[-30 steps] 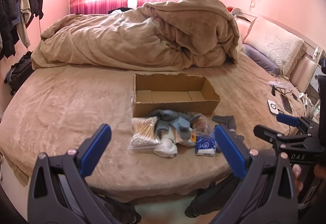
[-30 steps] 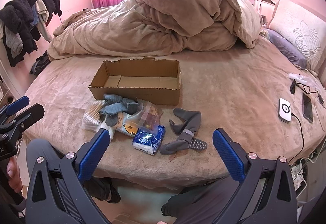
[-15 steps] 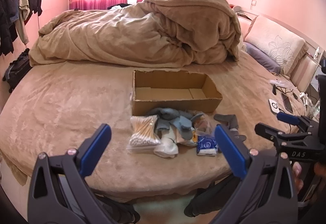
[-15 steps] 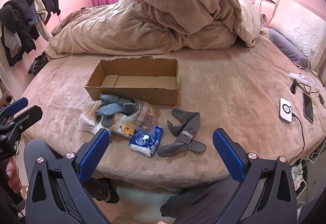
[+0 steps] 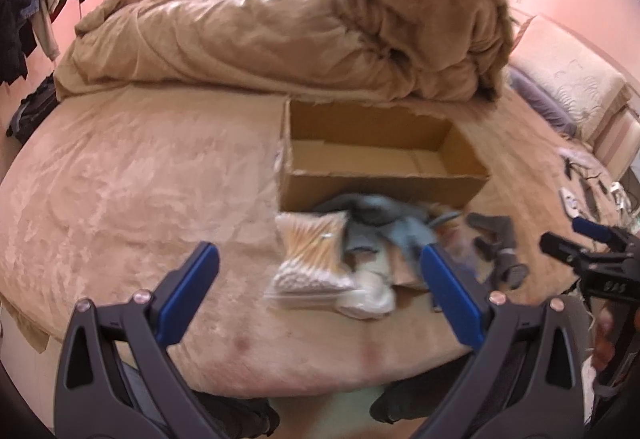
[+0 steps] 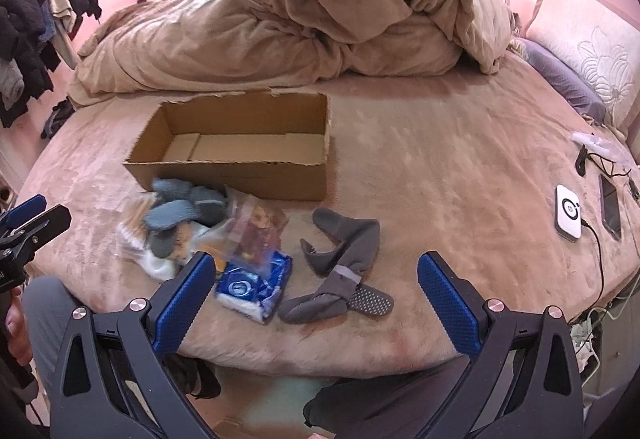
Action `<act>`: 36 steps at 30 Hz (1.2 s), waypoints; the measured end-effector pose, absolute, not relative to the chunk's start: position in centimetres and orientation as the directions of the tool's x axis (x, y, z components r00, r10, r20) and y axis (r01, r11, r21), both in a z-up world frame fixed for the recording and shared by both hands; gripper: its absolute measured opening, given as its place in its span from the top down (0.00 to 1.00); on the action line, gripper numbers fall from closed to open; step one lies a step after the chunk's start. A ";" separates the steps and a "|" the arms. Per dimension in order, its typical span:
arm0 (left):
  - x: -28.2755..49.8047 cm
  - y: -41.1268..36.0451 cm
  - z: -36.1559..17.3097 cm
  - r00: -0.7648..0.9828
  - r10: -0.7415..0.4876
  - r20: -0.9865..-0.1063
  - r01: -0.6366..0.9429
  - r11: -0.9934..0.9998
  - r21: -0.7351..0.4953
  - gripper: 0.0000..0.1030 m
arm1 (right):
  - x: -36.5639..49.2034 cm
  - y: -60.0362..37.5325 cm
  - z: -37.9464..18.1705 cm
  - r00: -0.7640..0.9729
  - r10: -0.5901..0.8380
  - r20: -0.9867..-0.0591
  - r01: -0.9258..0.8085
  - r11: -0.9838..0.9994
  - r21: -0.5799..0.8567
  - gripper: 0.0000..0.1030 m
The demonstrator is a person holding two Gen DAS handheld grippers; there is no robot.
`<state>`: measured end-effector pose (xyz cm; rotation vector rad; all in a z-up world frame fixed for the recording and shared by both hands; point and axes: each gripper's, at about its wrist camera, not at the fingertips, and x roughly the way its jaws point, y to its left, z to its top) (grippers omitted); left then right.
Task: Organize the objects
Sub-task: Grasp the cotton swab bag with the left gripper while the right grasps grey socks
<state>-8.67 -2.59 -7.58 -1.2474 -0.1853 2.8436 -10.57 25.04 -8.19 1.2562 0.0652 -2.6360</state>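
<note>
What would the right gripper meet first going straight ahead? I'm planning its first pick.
Probably the dark grey socks, which lie between the open right gripper fingers' line of sight, before the cardboard box; depth is uncertain.

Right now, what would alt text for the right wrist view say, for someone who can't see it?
An open, empty-handed right gripper hovers over small items on a tan bed: dark grey socks, a blue packet and blue-grey socks. Behind them sits an empty cardboard box.

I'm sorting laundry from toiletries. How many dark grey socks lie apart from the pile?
2: the dark grey socks lie crossed over each other on the bed, right of the blue packet, before the cardboard box. Others may hide in the pile.
</note>
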 end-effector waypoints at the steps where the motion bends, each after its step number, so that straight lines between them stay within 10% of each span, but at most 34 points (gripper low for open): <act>1: -9.2 -2.8 -8.4 -0.668 0.073 -0.740 0.025 -0.992 -0.120 0.02 | -11.0 25.1 -8.6 -0.604 -0.179 -0.777 0.217 -0.975 0.057 0.01; 16: -14.2 -4.3 -15.7 -0.591 0.061 -0.804 0.045 -0.993 -0.108 0.14 | -16.7 26.5 -15.8 -0.478 -0.169 -0.862 0.163 -0.981 0.102 0.12; 25: -14.3 -3.4 -16.9 -0.570 0.139 -0.810 -0.010 -0.987 -0.162 0.48 | -17.3 28.0 -18.2 -0.409 -0.265 -0.873 0.153 -0.963 0.221 0.68; 36: -11.8 -3.3 -12.7 -0.625 0.160 -0.764 -0.002 -0.979 -0.202 0.57 | -16.0 28.1 -15.2 -0.464 -0.291 -0.836 0.181 -0.956 0.232 0.72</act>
